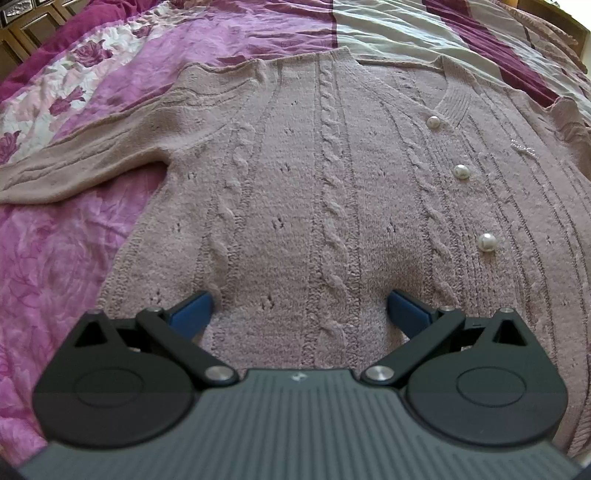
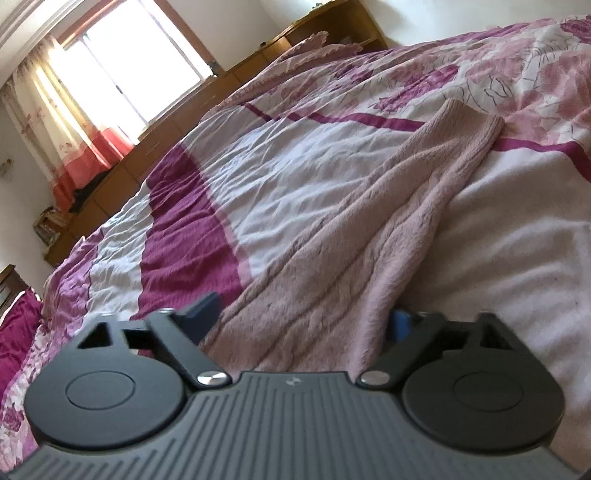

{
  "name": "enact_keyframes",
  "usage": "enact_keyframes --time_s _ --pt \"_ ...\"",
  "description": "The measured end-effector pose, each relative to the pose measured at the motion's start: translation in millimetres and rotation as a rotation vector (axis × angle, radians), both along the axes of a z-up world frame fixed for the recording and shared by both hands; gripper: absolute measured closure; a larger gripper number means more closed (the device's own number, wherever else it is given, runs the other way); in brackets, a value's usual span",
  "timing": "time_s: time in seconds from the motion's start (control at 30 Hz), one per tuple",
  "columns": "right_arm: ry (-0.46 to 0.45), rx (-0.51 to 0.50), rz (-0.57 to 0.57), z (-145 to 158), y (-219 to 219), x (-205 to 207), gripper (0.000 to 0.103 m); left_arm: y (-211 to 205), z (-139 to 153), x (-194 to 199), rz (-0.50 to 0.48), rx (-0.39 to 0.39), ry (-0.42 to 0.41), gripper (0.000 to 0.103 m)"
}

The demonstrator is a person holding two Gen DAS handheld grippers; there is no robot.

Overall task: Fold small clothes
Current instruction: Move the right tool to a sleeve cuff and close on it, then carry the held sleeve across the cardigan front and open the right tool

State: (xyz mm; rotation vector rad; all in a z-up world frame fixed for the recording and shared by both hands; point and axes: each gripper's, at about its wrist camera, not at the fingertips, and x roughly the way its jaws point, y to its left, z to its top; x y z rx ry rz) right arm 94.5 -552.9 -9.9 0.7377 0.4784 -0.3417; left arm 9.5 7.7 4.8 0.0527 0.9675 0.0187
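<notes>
A dusty-pink cable-knit cardigan point(image 1: 314, 177) with pearl buttons point(image 1: 461, 171) lies flat and face up on the bed, its left sleeve point(image 1: 81, 162) stretched out to the left. My left gripper point(image 1: 299, 306) is open, its blue fingers point(image 1: 192, 310) resting on the knit near the hem, one on each side of a cable rib. In the right wrist view, my right gripper point(image 2: 303, 317) is open with the other pink sleeve point(image 2: 369, 229) lying between its fingers; the cuff point(image 2: 469, 122) points away from me.
The bed is covered by a wrinkled quilt point(image 2: 258, 177) in white, magenta and rose print. A wooden cabinet point(image 2: 122, 177) and a curtained window point(image 2: 129, 66) stand beyond the bed. A wooden headboard point(image 1: 29, 26) shows at the top left in the left wrist view.
</notes>
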Motion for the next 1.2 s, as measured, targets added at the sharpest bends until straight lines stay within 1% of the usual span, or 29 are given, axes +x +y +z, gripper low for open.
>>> enact_keyframes --time_s 0.03,0.07,0.1,0.13,0.17,0.27,0.47,0.6,0.77,0.97,1.2 --pt "0.001 0.008 0.000 -0.2 -0.7 1.9 0.031 -0.3 -0.2 -0.2 0.000 0.002 -0.001 0.000" --pt "0.001 0.016 0.002 -0.2 -1.1 3.4 0.045 -0.5 -0.3 -0.4 0.000 0.003 -0.001 0.000" --pt "0.004 0.022 0.004 0.1 -1.3 4.5 0.051 -0.7 -0.3 -0.3 0.000 0.004 -0.001 0.000" --pt "0.007 0.023 0.005 1.0 -1.3 4.3 0.069 -0.7 -0.3 -0.3 0.001 0.004 -0.001 0.000" --pt "0.005 0.023 0.008 2.3 -1.2 3.0 0.080 -0.7 -0.2 -0.3 0.000 0.003 -0.001 0.000" --pt "-0.036 0.031 -0.005 7.7 -2.0 -9.3 0.088 -0.8 -0.2 -0.3 0.000 0.002 -0.001 0.000" --pt "-0.138 0.014 -0.036 32.0 1.2 -48.8 0.089 -0.2 -0.5 -1.4 -0.002 -0.002 -0.009 0.000" --pt "-0.173 -0.050 -0.006 53.6 13.9 -70.8 0.089 -0.2 -0.6 -2.7 -0.003 -0.001 -0.016 0.000" --pt "-0.211 -0.130 0.036 82.3 42.2 -85.7 0.089 1.6 1.4 -3.6 -0.011 -0.008 -0.019 0.000" --pt "-0.238 -0.203 0.111 113.0 86.6 -80.0 0.089 11.0 10.9 -4.1 -0.025 -0.052 -0.022 0.000" --pt "-0.251 -0.283 0.205 138.3 151.3 -60.1 0.089 30.7 29.3 -7.6 -0.008 -0.075 -0.089 0.000"
